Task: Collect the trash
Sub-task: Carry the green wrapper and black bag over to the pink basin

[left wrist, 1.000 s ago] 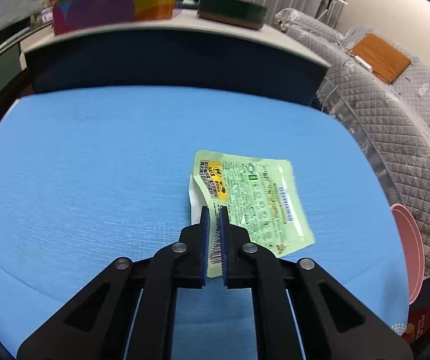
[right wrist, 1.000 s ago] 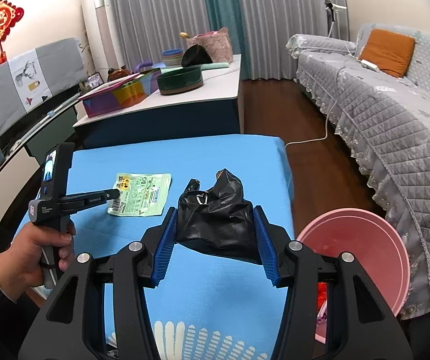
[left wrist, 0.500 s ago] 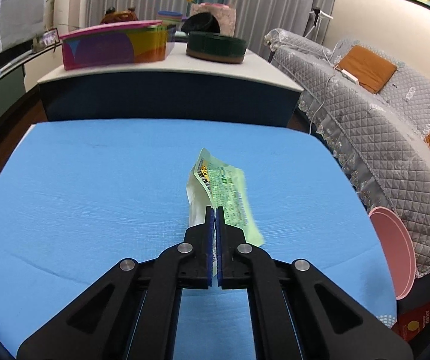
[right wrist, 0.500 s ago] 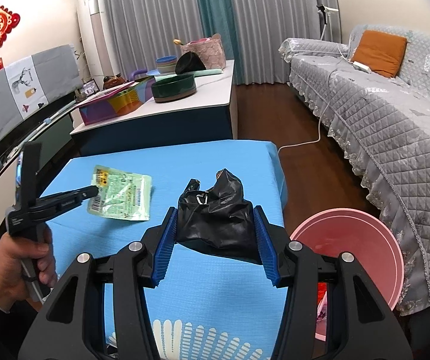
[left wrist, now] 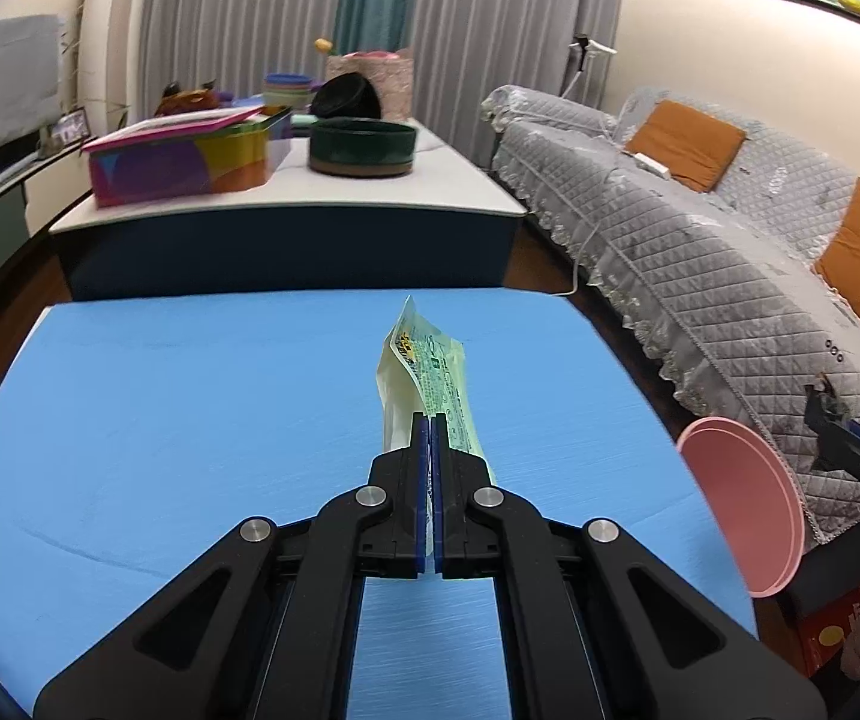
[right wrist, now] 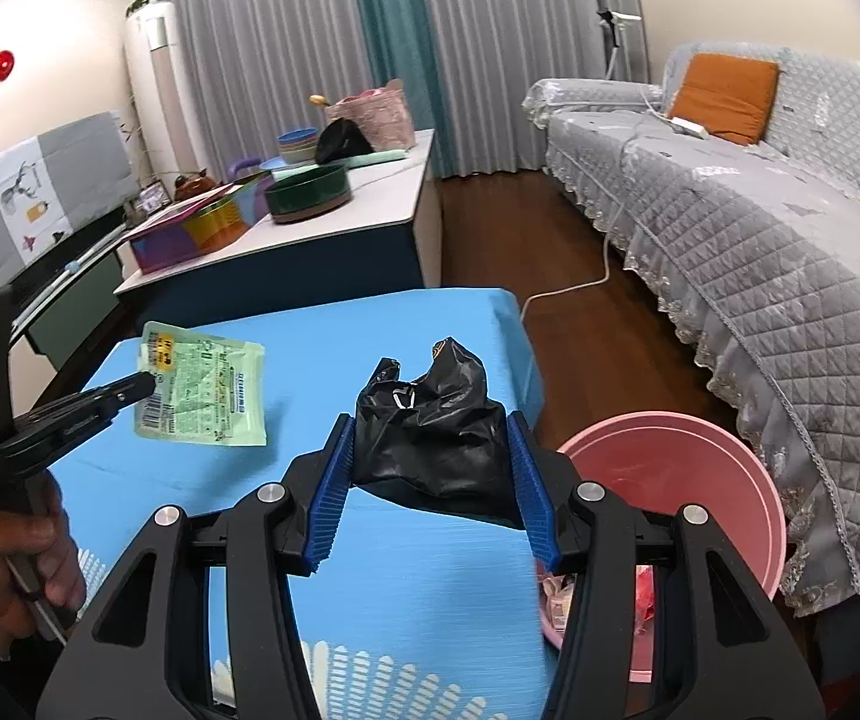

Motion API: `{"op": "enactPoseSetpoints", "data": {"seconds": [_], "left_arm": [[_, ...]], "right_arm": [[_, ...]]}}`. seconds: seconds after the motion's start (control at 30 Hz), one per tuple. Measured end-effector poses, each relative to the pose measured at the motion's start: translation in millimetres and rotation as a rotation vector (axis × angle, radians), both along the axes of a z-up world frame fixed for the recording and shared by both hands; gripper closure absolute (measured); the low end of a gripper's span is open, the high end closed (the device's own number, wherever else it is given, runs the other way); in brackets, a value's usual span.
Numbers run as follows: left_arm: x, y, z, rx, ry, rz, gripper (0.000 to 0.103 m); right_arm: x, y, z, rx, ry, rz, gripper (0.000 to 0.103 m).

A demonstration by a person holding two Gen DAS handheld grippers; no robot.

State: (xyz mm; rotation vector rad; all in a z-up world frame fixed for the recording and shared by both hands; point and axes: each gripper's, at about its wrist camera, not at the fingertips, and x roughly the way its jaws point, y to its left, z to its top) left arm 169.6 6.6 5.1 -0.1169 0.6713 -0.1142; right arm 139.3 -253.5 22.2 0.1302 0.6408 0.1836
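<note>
Since a second ago the flat pale-green printed snack wrapper [right wrist: 201, 389] has come up off the bright blue table mat [left wrist: 190, 408] and now hangs in the air, pinched at one short edge by the left gripper [left wrist: 430, 420], whose jaws are pressed together on it. In the left wrist view its long axis points away toward twelve o'clock, seen nearly edge-on; from the right wrist it shows its broad printed face with a yellow label at the top corner, at about ten o'clock. The right gripper [right wrist: 430, 468] clamps a crumpled black plastic bag [right wrist: 430, 432]. A round pink plastic basin [right wrist: 700, 480] sits at four o'clock, apparently holding scraps.
</note>
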Motion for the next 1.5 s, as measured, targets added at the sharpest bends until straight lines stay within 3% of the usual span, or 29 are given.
{"op": "enactPoseSetpoints", "data": {"seconds": [0.67,1.37,1.47,1.5], "left_arm": [[-1,-100,13,-0.013,-0.054,-0.210,0.102],[-3,-205,-16,0.001,-0.004,-0.425,0.102],[-5,-216,-22,-0.010,0.028,-0.496,0.098],[-5,-216,-23,-0.012,0.030,-0.503,0.089]], "right_arm": [[-6,-80,-16,-0.012,0.015,-0.193,0.052],[1,-146,-49,0.002,0.089,-0.319,0.052],[6,-149,-56,-0.009,0.121,-0.325,0.046],[7,-150,-58,-0.015,0.130,-0.339,0.038]]}}
